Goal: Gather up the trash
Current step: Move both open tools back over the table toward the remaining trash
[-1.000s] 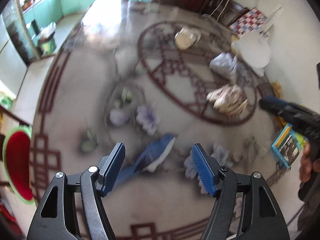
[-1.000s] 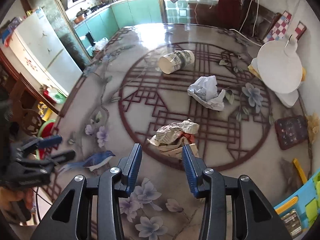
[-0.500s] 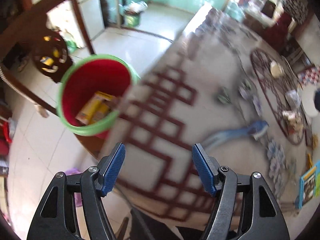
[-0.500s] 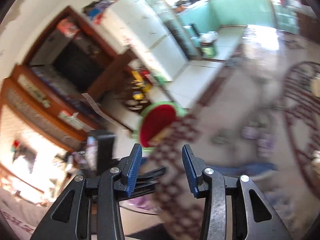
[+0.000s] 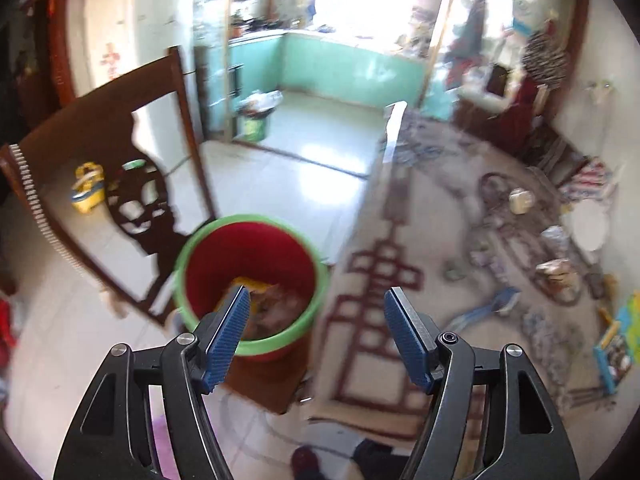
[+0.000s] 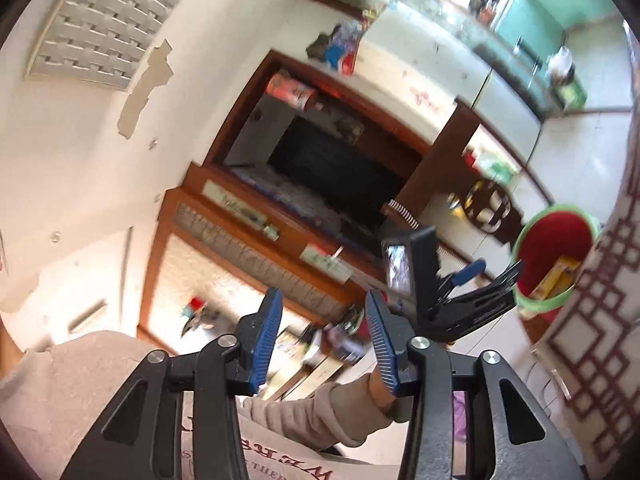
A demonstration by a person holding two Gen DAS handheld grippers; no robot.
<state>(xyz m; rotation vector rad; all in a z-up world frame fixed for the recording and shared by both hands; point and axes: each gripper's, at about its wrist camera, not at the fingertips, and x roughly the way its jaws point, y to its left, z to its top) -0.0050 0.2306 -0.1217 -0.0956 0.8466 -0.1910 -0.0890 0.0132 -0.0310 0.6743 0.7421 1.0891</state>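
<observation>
A red bin with a green rim [image 5: 248, 280] stands on the floor beside the table; it holds a yellow box and other trash. My left gripper [image 5: 316, 334] is open and empty, hovering above the bin's near right side. On the patterned table [image 5: 420, 208] lie a paper cup [image 5: 520, 200] and crumpled wrappers [image 5: 558, 272]. My right gripper [image 6: 324, 344] is open and empty, tilted away from the table toward a wooden cabinet. In the right wrist view the bin [image 6: 554, 256] shows at the right, with the left gripper [image 6: 472, 280] beside it.
A dark wooden chair [image 5: 120, 168] stands left of the bin. A white round plate [image 5: 588, 226] and colourful packets [image 5: 616, 340] lie at the table's right. A small green bin [image 5: 254, 120] stands in the kitchen doorway. My torso and sleeve [image 6: 100, 392] fill the lower right wrist view.
Both grippers swung left, away from the table. The left one now looks down over the red bin; the right one turned further toward the cabinet and wall. Both stayed open.
</observation>
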